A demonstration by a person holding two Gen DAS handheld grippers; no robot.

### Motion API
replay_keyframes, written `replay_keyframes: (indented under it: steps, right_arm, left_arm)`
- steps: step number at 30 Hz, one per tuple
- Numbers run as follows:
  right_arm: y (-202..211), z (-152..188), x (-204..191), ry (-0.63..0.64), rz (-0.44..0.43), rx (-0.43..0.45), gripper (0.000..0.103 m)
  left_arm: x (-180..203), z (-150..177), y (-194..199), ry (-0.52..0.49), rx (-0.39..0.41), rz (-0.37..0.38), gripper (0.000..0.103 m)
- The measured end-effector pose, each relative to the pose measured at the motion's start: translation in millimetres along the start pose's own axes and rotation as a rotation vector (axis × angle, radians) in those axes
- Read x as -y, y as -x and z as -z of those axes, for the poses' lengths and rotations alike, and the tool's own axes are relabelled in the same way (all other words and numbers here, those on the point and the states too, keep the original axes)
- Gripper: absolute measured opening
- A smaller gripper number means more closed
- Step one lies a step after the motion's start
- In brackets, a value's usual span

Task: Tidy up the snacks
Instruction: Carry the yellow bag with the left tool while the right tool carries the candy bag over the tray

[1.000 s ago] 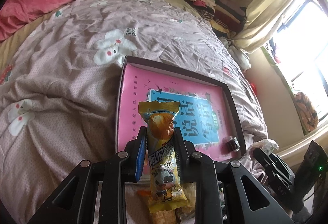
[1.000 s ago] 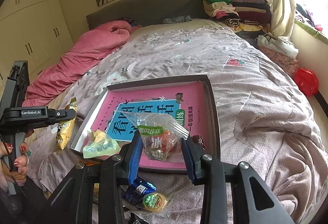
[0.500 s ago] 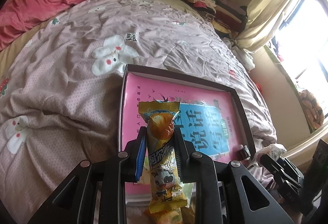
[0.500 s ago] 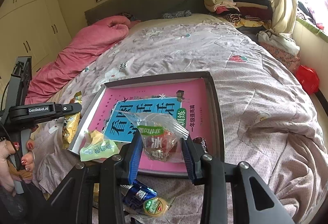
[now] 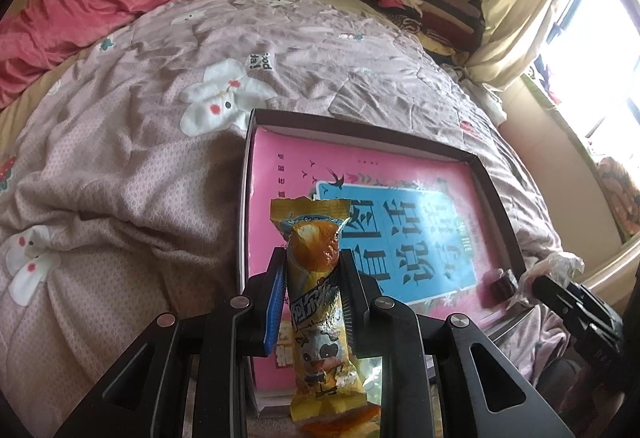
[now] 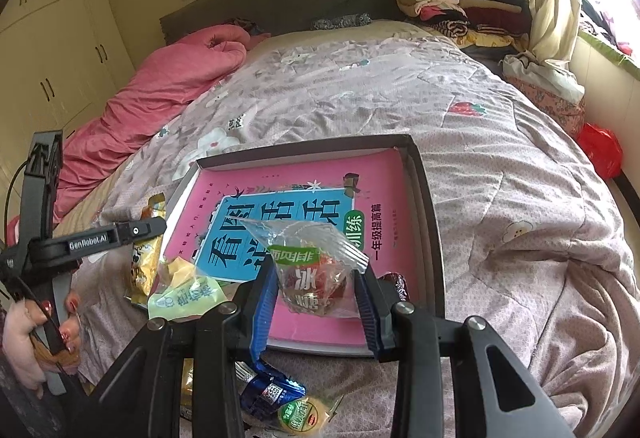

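Bed [image 6: 500, 197], quilted: shallow box [image 6: 428, 222] holding pink book [image 6: 384, 177]. My left gripper [image 5: 312, 278] clamps yellow snack bar [image 5: 320, 318] at box's near-left edge; right gripper [image 6: 316, 294] pinches clear candy bag [image 6: 312, 270] over book.

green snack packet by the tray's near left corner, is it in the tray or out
Partly in: the green snack packet lies across the tray's near left rim, one end over the pink book, the other hanging outside.

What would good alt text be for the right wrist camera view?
The right tongs pinch a clear snack bag over a shallow dark tray holding a pink book, on a bed with a pinkish floral quilt. More wrapped snacks lie below.
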State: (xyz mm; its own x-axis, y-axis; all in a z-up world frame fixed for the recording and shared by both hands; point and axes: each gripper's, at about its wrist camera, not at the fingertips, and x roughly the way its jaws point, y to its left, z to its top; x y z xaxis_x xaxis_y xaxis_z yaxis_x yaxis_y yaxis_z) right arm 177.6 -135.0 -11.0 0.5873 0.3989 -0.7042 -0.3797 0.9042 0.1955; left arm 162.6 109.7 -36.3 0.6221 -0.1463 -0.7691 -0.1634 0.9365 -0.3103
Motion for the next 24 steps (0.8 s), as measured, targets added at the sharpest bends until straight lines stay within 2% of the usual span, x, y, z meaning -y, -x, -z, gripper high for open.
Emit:
replay_keyframes:
  steps: [11,24]
  right_arm:
    - [-21,5,-4,-0.008,-0.028,-0.065,0.038]
    - [-38,16,0,-0.018,-0.009,-0.134,0.038]
  left_arm:
    - [3,16,-18,-0.019,-0.027,-0.014,0.026]
    - [8,14,-28,-0.019,-0.032,-0.013,0.026]
